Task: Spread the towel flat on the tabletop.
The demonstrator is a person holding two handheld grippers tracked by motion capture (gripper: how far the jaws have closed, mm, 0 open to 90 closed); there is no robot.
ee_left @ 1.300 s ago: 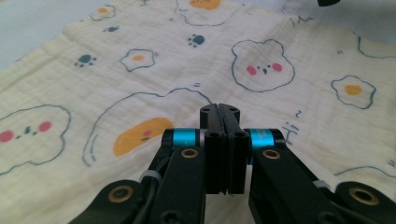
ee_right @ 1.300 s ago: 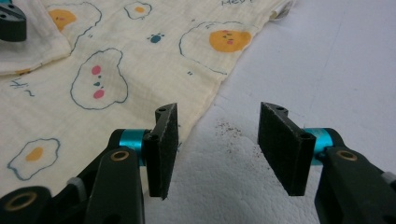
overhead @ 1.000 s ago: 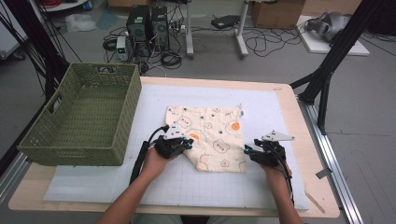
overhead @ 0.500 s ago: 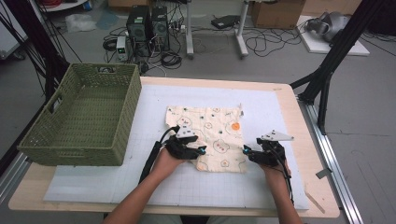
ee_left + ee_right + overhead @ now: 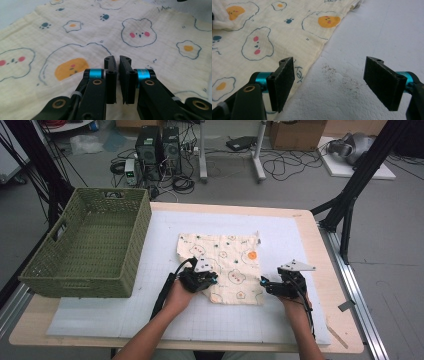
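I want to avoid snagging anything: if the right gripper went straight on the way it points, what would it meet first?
Probably the printed cloth: the right gripper sits at its edge, fingers open over the white mat, though depth is unclear.

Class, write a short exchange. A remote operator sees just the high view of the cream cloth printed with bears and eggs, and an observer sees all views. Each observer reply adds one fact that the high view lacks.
Operator: Is the left hand-held gripper shut?
Observer: Yes. The left hand-held gripper has just been closing. Its jaws stand almost together above the cream printed fabric cloth, and no fold shows between them.
Operator: And the right one, beside the cloth's corner?
Observer: The right hand-held gripper has just been opening. Its jaws stand wide apart with nothing between them, over the white foam mat right at the cloth's edge.
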